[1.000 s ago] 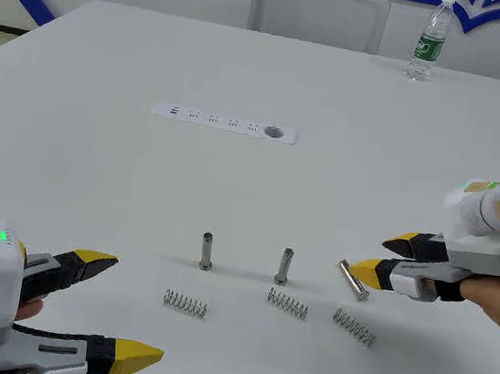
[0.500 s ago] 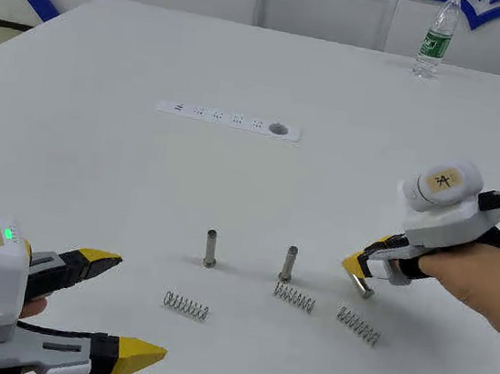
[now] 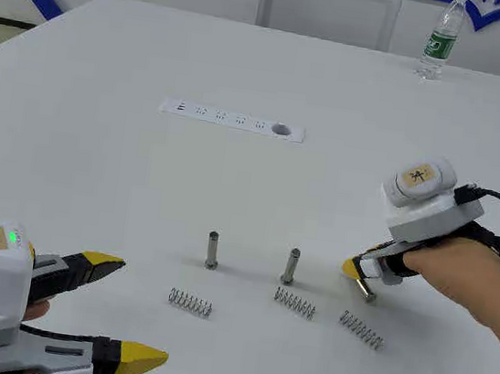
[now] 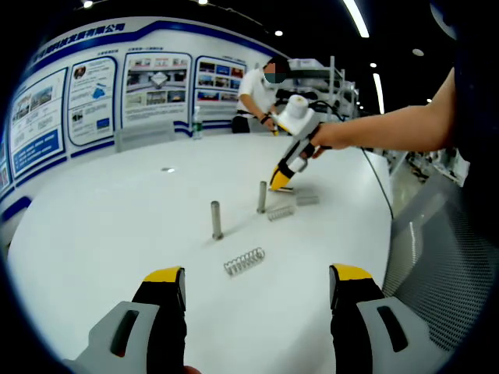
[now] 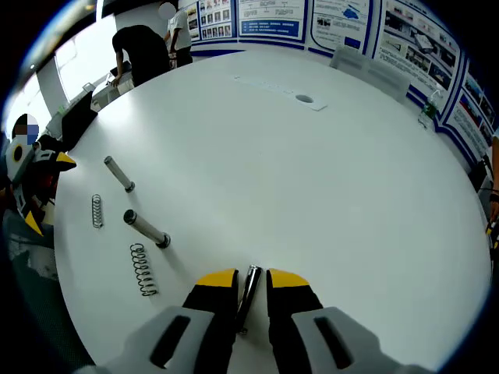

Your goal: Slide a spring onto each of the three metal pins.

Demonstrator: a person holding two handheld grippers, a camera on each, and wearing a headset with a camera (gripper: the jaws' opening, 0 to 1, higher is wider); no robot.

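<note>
Two metal pins stand upright on the white table, one at the left (image 3: 212,249) (image 4: 216,220) and one in the middle (image 3: 291,265) (image 4: 262,196). A third pin (image 3: 363,288) (image 5: 250,288) lies flat at the right. My right gripper (image 3: 358,269) (image 5: 252,281) is tipped down over it, jaws closed in against both sides of the pin. Three springs lie in front of the pins: left (image 3: 189,303) (image 4: 244,261), middle (image 3: 294,304) and right (image 3: 361,330). My left gripper (image 3: 128,311) (image 4: 257,279) hovers open near the left spring, holding nothing.
A white power strip (image 3: 231,118) lies further back on the table (image 3: 101,130). A water bottle (image 3: 442,37) stands at the far edge beside a chair (image 3: 324,12). People stand in the background of both gripper views.
My right gripper has rolled over, come down onto the lying pin, and narrowed its jaws around it. The left gripper has stayed where it was.
</note>
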